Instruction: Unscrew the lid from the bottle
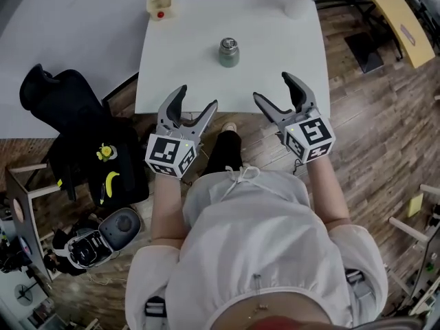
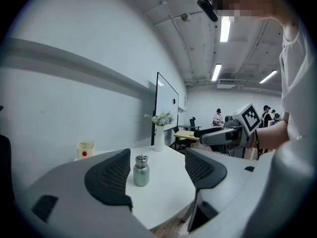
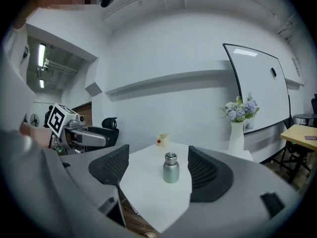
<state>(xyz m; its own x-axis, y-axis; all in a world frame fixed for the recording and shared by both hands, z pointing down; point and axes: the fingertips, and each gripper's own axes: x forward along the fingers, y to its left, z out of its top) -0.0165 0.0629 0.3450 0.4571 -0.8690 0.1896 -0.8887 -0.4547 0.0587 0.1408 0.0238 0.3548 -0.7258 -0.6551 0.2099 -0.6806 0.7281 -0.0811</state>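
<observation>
A white table [image 1: 275, 60] is filling the upper middle of the head view. Just below it, at centre frame, the left tool [image 1: 198, 96] and right tool [image 1: 271, 86] are hovering side by side at the table's near edge, each with its jaws standing wide apart and gripping nothing. The bottle [image 1: 229, 53] is standing upright on the table at upper centre, well apart from both tools. Its lid [image 1: 229, 44] is sitting on top. A yellow box [image 1: 160, 5] is resting at the table's upper left corner.
</observation>
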